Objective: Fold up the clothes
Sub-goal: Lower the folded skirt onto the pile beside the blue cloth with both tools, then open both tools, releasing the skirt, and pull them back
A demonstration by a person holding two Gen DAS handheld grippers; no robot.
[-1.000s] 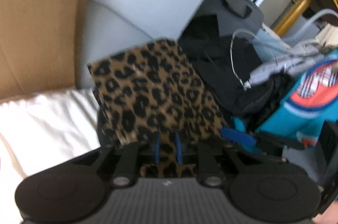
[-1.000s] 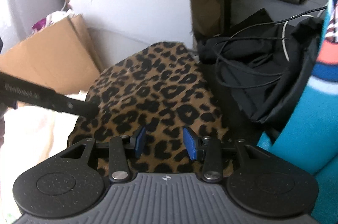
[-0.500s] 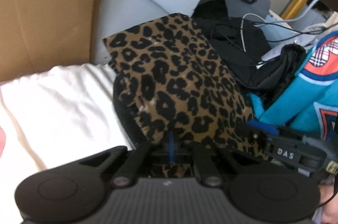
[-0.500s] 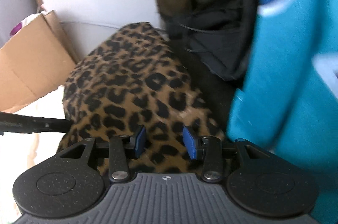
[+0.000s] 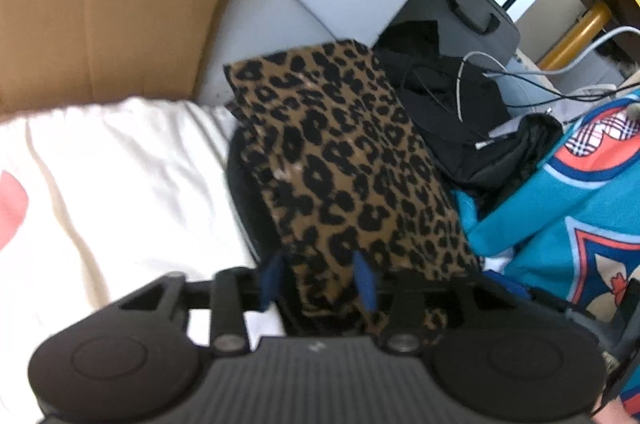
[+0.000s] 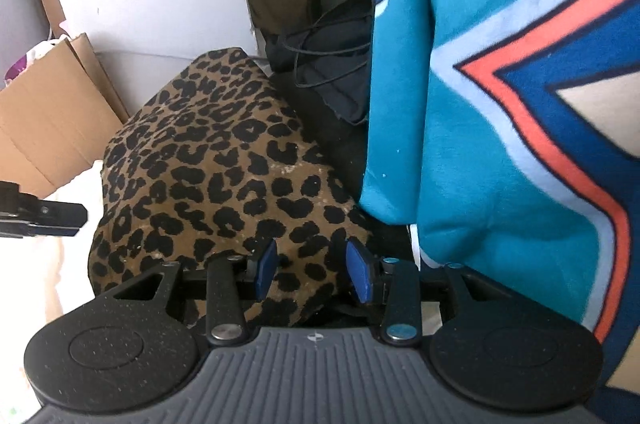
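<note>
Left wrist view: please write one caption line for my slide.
Left gripper, jaws opening, over a folded leopard-print cloth between a white sheet and a teal jersey.

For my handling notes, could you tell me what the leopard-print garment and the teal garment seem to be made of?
Leopard-print garment: apparently a soft matte knit; it drapes in limp folded layers. Teal garment: likely fleece or sweatshirt jersey, with a slightly fuzzy, unshiny surface and heavy folds.

Folded leopard-print garment lies flat beside hanging teal jersey.
</note>
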